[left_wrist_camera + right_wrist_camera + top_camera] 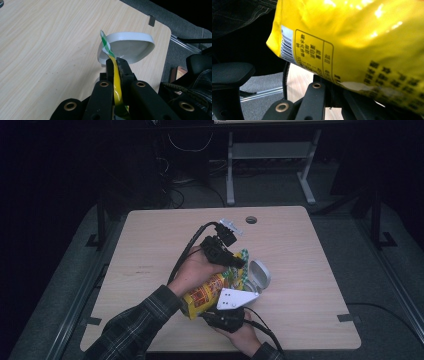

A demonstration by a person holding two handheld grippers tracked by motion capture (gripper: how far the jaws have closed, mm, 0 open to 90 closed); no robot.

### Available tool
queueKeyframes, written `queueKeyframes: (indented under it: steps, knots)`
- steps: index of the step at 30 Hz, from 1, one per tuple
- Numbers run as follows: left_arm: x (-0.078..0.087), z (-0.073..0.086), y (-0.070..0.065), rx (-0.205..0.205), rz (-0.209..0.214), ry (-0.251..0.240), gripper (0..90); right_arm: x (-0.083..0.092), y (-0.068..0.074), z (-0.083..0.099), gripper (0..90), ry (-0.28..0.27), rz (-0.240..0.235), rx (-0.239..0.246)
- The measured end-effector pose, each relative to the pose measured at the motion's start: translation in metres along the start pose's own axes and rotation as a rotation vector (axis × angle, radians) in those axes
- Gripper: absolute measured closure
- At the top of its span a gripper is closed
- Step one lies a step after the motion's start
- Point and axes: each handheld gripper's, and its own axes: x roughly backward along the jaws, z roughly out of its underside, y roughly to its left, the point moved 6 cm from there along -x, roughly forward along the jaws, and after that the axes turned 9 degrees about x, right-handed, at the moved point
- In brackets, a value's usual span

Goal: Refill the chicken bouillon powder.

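The wooden table [150,250] carried a yellow snack bag [207,292] held above its near middle, and a shallow white bowl [260,272] just beyond the bag's top. In the left gripper view the bowl [130,47] stood tipped with its hollow facing the camera, and nothing could be seen inside it. The bag [352,37] was sealed, so its contents were hidden; a barcode and dark print ran across its glossy back in the right gripper view. The left hand [195,270] reached in from the lower left in a plaid sleeve [135,327], and the left gripper [116,63] had its jaws clamped on the bag's yellow and green-checked top edge. The right hand [242,332] sat at the table's near edge under the bag; the right gripper [225,317] pointed up at the bag's bottom, but whether its jaws pinched the bag could not be told.
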Motion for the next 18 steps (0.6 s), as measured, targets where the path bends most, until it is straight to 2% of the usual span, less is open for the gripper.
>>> queueKeyframes:
  steps: [18]
  knots:
    - [-0.0002,-0.0013,-0.0011,-0.004,-0.003,0.006,89.9,0.0006,-0.0002,-0.0012,90.0,-0.007,0.002,0.001]
